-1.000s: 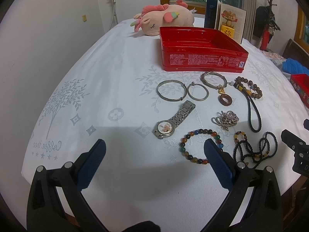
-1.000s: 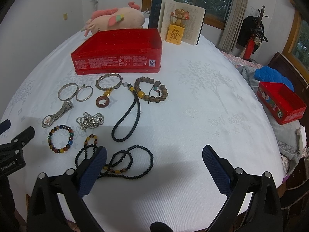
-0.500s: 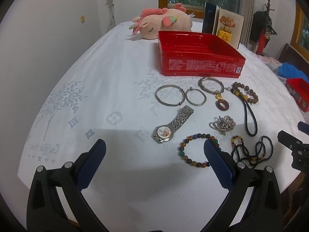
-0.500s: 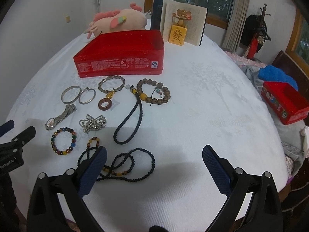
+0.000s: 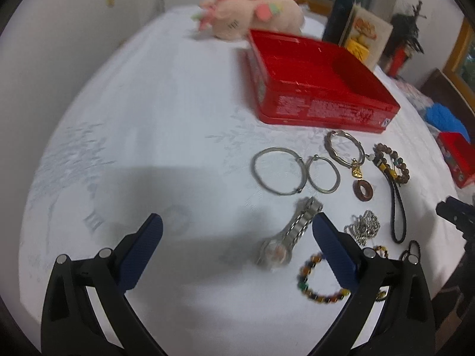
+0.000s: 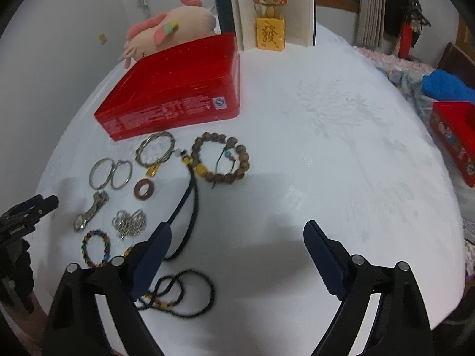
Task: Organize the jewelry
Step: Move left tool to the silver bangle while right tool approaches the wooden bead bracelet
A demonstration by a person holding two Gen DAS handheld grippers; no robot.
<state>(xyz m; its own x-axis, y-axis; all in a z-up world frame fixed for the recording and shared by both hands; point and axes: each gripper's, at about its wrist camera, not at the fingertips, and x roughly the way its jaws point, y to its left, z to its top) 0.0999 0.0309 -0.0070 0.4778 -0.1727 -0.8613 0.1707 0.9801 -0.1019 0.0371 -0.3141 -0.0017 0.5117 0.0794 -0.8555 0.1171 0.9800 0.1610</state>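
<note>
An open red tin (image 5: 311, 89) (image 6: 178, 89) stands on the white tablecloth. In front of it lie two silver bangles (image 5: 279, 170), a twisted bangle with a gold charm (image 5: 344, 148), a brown ring (image 5: 451, 190), a silver watch (image 5: 292, 231) (image 6: 89, 213), a silver chain (image 5: 363, 228), a coloured bead bracelet (image 5: 320, 279), a wooden bead bracelet (image 6: 221, 160) with a black cord, and a black bead necklace (image 6: 181, 293). My left gripper (image 5: 234, 228) is open and empty, low over the cloth beside the watch. My right gripper (image 6: 236, 240) is open and empty, right of the cord.
A pink plush toy (image 5: 252, 12) lies behind the tin. An open book with a yellow block (image 6: 270, 32) stands at the back. A smaller red box (image 6: 454, 136) and a blue cloth (image 6: 445, 86) sit at the right edge.
Both grippers have moved forward and lower over the table. The left one has come close to the watch, the right one close to the black cord. Both stay open.
</note>
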